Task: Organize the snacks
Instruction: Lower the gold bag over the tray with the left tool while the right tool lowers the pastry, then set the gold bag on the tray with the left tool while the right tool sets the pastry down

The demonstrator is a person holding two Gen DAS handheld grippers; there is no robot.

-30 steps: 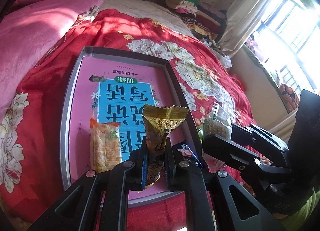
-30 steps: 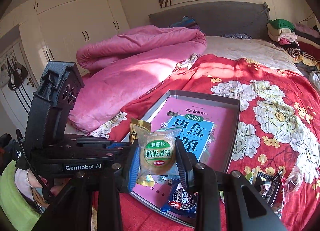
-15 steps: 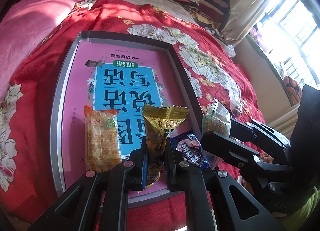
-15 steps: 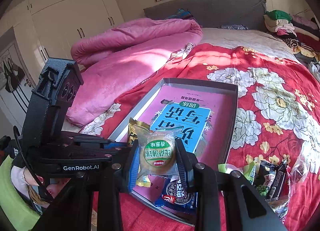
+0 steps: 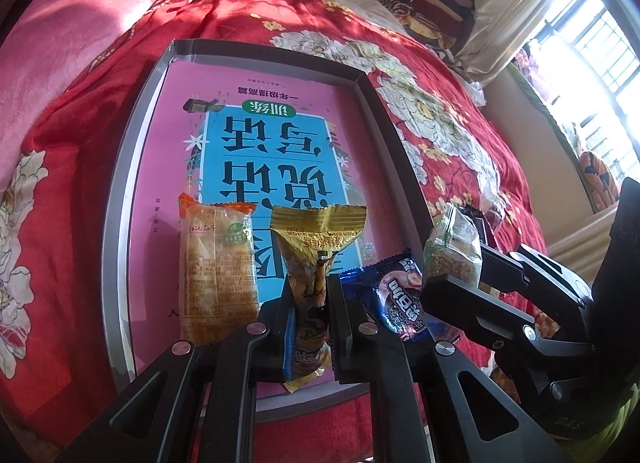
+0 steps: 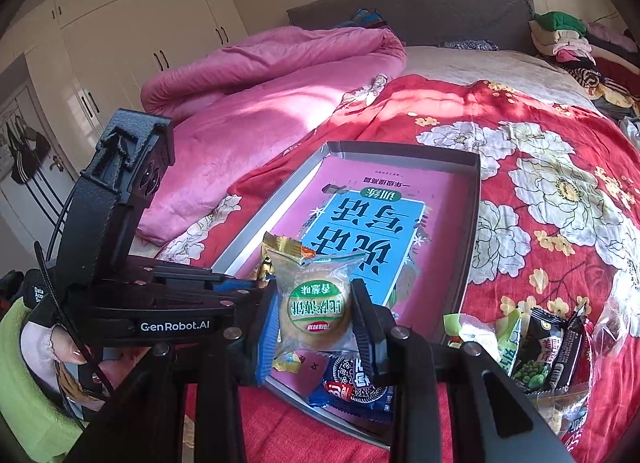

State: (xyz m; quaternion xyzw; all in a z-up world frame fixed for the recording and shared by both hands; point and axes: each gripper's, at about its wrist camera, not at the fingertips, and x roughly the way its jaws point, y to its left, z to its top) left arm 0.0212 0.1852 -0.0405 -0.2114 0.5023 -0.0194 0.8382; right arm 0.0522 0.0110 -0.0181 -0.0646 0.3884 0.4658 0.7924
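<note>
A grey tray (image 5: 120,199) with a pink and blue book cover inside lies on the red flowered bedspread; it also shows in the right wrist view (image 6: 472,223). An orange snack pack (image 5: 216,263) and a blue cookie pack (image 5: 396,295) lie at the tray's near end. My left gripper (image 5: 310,303) is shut on a yellow snack pack (image 5: 316,239), low over the tray between them. My right gripper (image 6: 314,311) is shut on a clear round cake pack (image 6: 314,303) with a green label, above the tray's near right corner. The blue cookie pack (image 6: 352,383) lies under it.
A clear bag of loose snacks (image 6: 540,351) lies on the bedspread right of the tray. A pink quilt (image 6: 260,87) is heaped at the left. Folded clothes (image 6: 568,35) are stacked at the far right. White wardrobes (image 6: 132,31) stand beyond the bed.
Both grippers have moved forward and down over the tray's near end with their snacks held. The blue cookie pack has come into full view beside the yellow pack.
</note>
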